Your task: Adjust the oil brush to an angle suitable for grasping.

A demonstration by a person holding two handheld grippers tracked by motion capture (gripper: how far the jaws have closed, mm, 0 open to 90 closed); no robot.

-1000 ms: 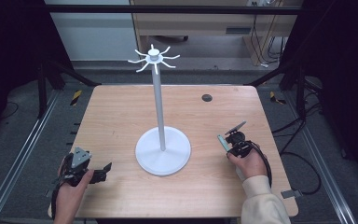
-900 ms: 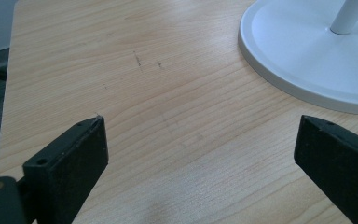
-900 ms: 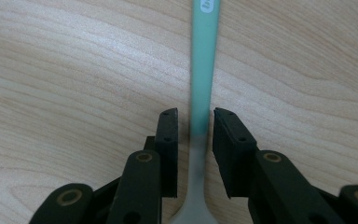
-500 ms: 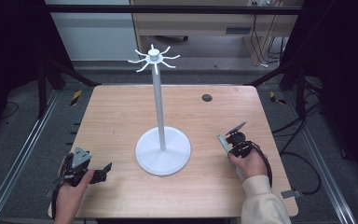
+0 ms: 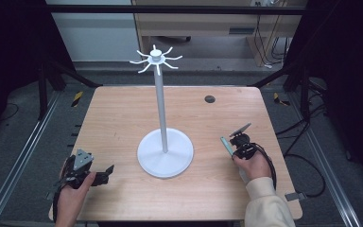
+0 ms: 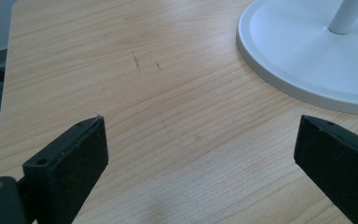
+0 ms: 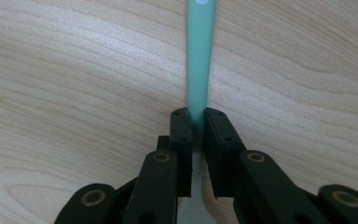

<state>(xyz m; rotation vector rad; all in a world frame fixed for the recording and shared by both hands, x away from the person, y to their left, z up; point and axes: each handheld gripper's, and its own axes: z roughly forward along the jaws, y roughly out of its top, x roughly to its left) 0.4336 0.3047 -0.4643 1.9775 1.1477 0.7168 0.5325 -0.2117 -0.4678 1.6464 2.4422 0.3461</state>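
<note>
A white stand rises from a round base (image 5: 165,153) at the table's middle, with a thin pole (image 5: 159,109) and a crown of hooks (image 5: 155,59) on top. My right gripper (image 5: 234,144) rests right of the base, shut on a mint-green utensil handle (image 5: 225,144). In the right gripper view the handle (image 7: 199,56) runs straight out from the closed jaws of that gripper (image 7: 196,122), low over the wood. My left gripper (image 5: 105,174) lies at the front left, open. Its view shows nothing held in the gripper (image 6: 200,140), with the base (image 6: 307,56) ahead to the right.
A small dark round disc (image 5: 210,99) sits in the table (image 5: 123,118) at the back right. Black frame bars and cables stand beyond the table's sides. The left hand is close to the table's front left corner.
</note>
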